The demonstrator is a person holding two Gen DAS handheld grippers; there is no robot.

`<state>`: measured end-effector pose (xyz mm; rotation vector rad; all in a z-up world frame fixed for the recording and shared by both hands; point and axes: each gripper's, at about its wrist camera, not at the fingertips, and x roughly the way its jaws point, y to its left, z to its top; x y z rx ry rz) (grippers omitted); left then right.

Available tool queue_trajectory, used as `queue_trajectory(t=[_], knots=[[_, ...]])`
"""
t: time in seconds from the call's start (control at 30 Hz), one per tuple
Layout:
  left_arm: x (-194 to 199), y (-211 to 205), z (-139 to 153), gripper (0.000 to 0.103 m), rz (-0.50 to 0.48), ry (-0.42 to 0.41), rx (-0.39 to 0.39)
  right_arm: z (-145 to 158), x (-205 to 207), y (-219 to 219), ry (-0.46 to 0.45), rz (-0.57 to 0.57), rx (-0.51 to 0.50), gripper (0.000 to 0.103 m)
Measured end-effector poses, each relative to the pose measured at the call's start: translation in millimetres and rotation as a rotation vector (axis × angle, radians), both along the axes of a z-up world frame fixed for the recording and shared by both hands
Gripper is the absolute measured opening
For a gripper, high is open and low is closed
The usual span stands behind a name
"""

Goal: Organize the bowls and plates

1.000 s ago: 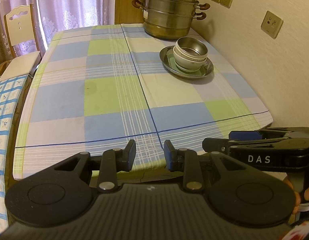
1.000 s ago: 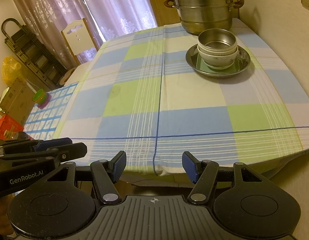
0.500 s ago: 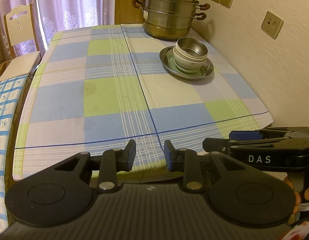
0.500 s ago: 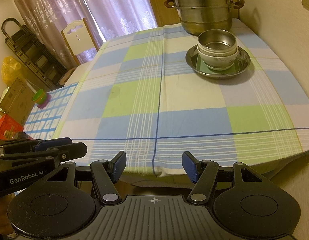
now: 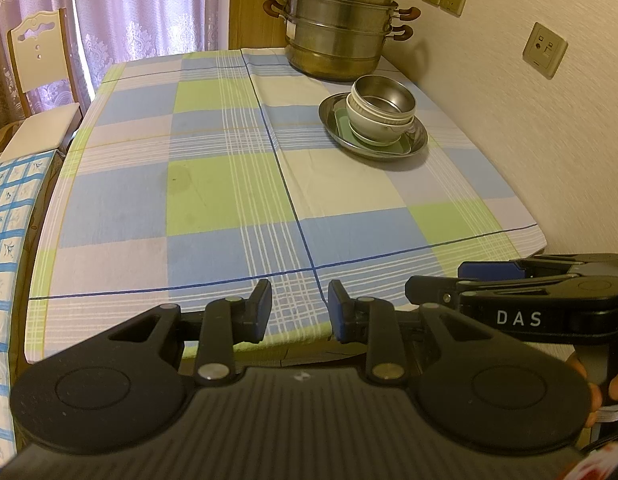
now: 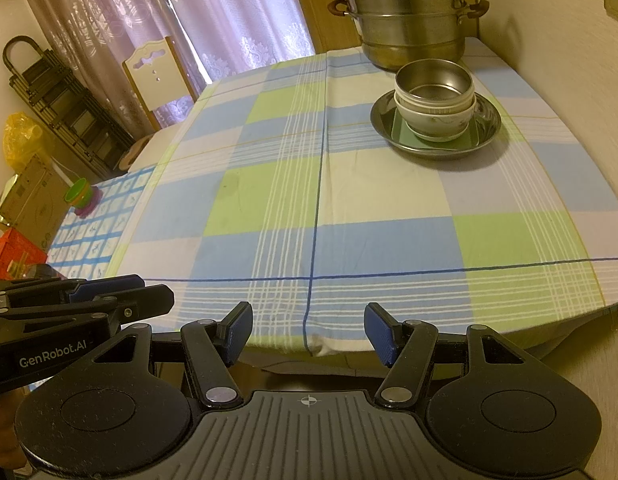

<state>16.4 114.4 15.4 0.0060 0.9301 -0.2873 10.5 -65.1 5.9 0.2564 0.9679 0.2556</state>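
Both grippers, left [image 5: 300, 308] and right [image 6: 308, 334], are idling apart-jawed and empty off the table [image 6: 269, 208] edge, since bowls [image 6: 435, 96] are sitting nested on plates [image 6: 489, 128] at 1 o'clock, probably already sorted.

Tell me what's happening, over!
Left gripper and right gripper open, empty, at near table edge. Nested bowls stacked on round steel plate, far side. Checked tablecloth between: nothing in the way.

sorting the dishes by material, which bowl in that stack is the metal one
The top bowl, nested in the others: it is bare shiny steel. The bowls below it are white ceramic, the lowest with a faint flower print. The stack sits on a green square dish in a steel plate.
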Motion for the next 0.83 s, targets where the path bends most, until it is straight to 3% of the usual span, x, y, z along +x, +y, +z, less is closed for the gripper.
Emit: queue_trajectory(t=[0.83], knots=[[4.0, -5.6, -1.4, 0.027, -0.001, 0.004, 0.003, 0.5, 2.5, -3.7, 0.004, -0.003, 0.0, 0.062]])
